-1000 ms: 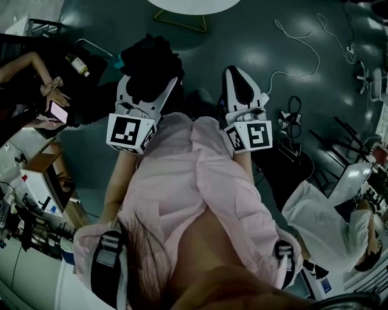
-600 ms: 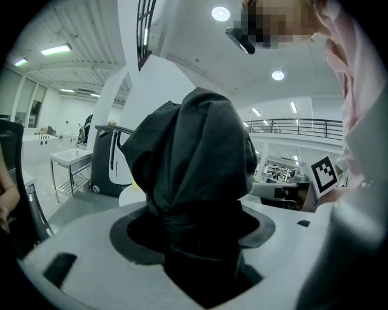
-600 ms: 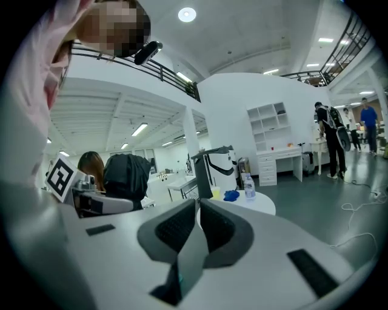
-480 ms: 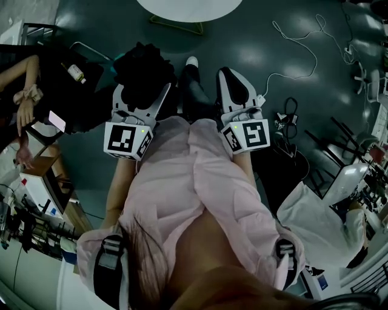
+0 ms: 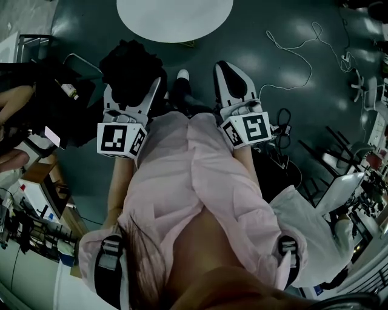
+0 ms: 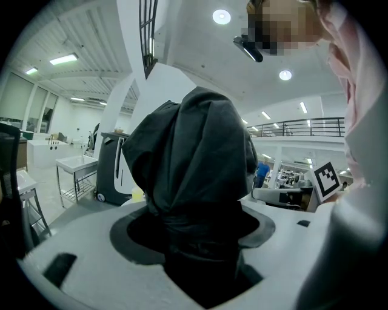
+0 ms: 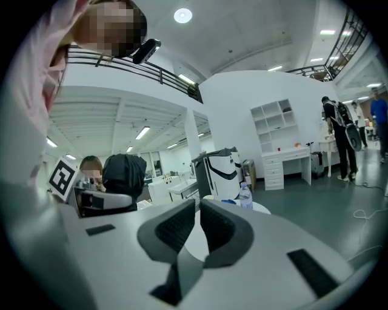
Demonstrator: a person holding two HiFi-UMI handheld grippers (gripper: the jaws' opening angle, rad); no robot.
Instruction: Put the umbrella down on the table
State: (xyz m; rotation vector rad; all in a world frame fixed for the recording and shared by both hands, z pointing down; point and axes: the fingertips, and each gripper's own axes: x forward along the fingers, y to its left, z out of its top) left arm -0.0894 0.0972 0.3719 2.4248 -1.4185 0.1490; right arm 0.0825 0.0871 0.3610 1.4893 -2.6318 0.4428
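Head view: left tool (image 5: pixel 133 85) was clamped on the folded black umbrella (image 5: pixel 127 63), with the bundle sticking out past the jaws. The umbrella was up in the air over the dark floor (image 5: pixel 285 24), short of the round white surface (image 5: pixel 174 18) and not on it. Right tool (image 5: pixel 233 75) sat beside it, apart from it, jaws drawn together. We saw the person's pink garment (image 5: pixel 182 181) filling the middle, a shoe (image 5: pixel 182 75) between the two tools, and a white cable (image 5: pixel 291 54) looping on the floor to the right. A seated person's hand held a phone (image 5: pixel 53 137) at the left edge.

Left gripper view: black fabric filled the gap, both jaws pressed on the umbrella's gathered lower part, and the looser top bulged above. We couldn't make out a handle. The right tool's marker cube (image 6: pixel 327 178) showed at the right.

Right gripper view: jaws were all but together, only a thin wedge of gap, nothing in them. We saw a sliver of the white surface through that wedge, and its edge just past the jaws with a water bottle (image 7: pixel 245 197) standing on it. The umbrella showed off to the left, upright in the left tool, well clear of the surface. A white cabinet (image 7: pixel 279 148) stood against the far wall.
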